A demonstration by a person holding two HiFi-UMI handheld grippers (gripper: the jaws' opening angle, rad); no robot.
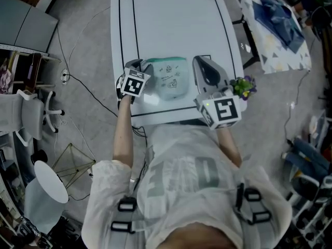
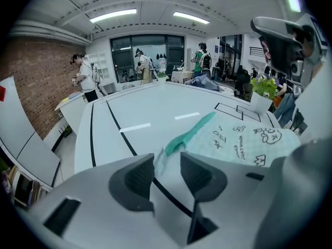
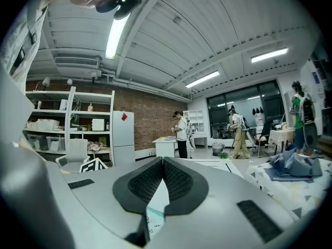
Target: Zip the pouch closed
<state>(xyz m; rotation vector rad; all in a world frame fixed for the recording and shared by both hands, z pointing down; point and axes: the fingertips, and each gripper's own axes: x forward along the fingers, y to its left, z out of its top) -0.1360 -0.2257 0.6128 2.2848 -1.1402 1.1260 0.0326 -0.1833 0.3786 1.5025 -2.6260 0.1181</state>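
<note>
A mint-green pouch (image 1: 169,80) with black doodles lies flat on the white table (image 1: 176,25) near its front edge. My left gripper (image 1: 138,65) points down at the pouch's left end. In the left gripper view its jaws (image 2: 167,170) stand apart, with the pouch's pale corner tab (image 2: 158,160) in the gap and no pad visibly pressing on it. The darker green zipper band (image 2: 191,133) runs away from that corner. My right gripper (image 1: 199,61) hovers at the pouch's right side, pointing nearly level. It is shut (image 3: 163,164) with nothing in it.
A small potted plant with purple flowers (image 1: 243,86) stands at the table's right front corner, close to my right hand. Black tape lines mark the tabletop. A second table with patterned cloth (image 1: 275,30) is at the right, an office chair (image 1: 28,115) at the left.
</note>
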